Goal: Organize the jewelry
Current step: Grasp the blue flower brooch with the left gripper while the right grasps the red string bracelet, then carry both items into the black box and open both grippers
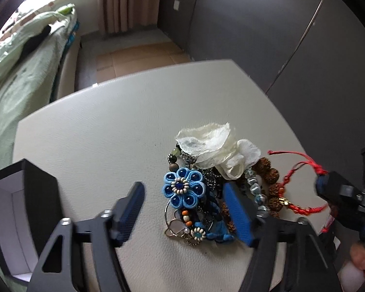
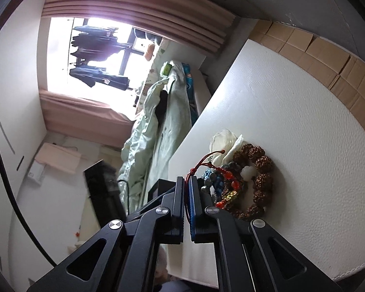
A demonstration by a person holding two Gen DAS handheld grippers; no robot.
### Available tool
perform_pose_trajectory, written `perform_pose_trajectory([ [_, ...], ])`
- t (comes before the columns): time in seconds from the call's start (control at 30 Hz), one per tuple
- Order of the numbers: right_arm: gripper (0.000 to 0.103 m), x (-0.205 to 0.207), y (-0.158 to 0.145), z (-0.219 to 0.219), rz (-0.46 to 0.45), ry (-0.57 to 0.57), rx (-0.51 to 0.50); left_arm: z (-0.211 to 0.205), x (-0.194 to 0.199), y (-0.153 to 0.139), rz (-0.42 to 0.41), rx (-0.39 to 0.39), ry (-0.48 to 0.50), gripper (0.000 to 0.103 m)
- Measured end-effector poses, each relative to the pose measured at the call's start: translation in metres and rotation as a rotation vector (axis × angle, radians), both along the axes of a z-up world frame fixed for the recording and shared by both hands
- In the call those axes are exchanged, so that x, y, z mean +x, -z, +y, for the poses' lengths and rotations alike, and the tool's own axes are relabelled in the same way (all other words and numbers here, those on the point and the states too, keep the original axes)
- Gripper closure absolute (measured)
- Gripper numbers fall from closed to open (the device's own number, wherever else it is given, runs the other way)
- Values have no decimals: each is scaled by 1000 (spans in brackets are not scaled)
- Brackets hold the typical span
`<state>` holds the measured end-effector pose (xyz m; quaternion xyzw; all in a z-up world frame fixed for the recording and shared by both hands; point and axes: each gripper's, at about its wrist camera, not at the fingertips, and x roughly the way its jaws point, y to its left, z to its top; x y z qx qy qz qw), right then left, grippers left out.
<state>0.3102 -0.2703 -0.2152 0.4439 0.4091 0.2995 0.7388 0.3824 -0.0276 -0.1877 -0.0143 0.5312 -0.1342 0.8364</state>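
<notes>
A tangled pile of jewelry lies on the white table (image 1: 97,133). In it are a blue fabric flower ornament (image 1: 183,188), a white fabric flower (image 1: 214,143), a brown seed-bead bracelet (image 1: 270,175) and a red cord bracelet (image 1: 301,168). My left gripper (image 1: 185,202) hangs over the pile with its jaws open. The blue flower sits between the fingers and no pad presses on it. My right gripper (image 2: 187,180) is shut on the red cord bracelet (image 2: 206,160) at the pile's edge; the same gripper (image 1: 322,182) shows at the right of the left wrist view. The brown bracelet (image 2: 260,185) lies beside it.
An open black box with a white inside (image 1: 14,206) stands at the table's left edge. A bed with a green quilt (image 1: 24,73) runs along the left. Dark wardrobe doors (image 1: 267,36) stand behind the table. A person's hand (image 1: 357,258) holds the right gripper.
</notes>
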Motion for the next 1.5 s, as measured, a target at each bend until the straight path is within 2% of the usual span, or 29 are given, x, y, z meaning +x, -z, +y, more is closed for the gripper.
perform_pose_trajectory([
  [0.03,98,0,-1,0,-2,0,2,-1,2,3,17,-2,3,56],
  [0.1,98,2,-1,1,-2,1,0,-2,3,6,30,-11,1,66],
  [0.23,98,1,0,-2,-7,3,5,0,-2,-2,12,-23,-2,68],
  [0.47,98,-4,-1,-4,-27,0,8,10,-15,-37,-52,-48,-14,69],
  [0.67,98,-8,-12,-5,-63,0,10,13,-31,-73,-120,-48,-6,69],
  [0.97,98,-13,-33,2,-142,13,-49,38,-51,-115,-204,-42,-34,69],
  [1.23,98,-1,-47,36,-177,-21,-149,76,-62,-135,-249,-23,-94,69],
  [1.3,98,4,-56,51,-209,-48,-185,86,-64,-137,-254,-17,-112,69],
  [1.5,98,21,-83,94,-299,-112,-205,119,-69,-137,-255,2,-163,69],
])
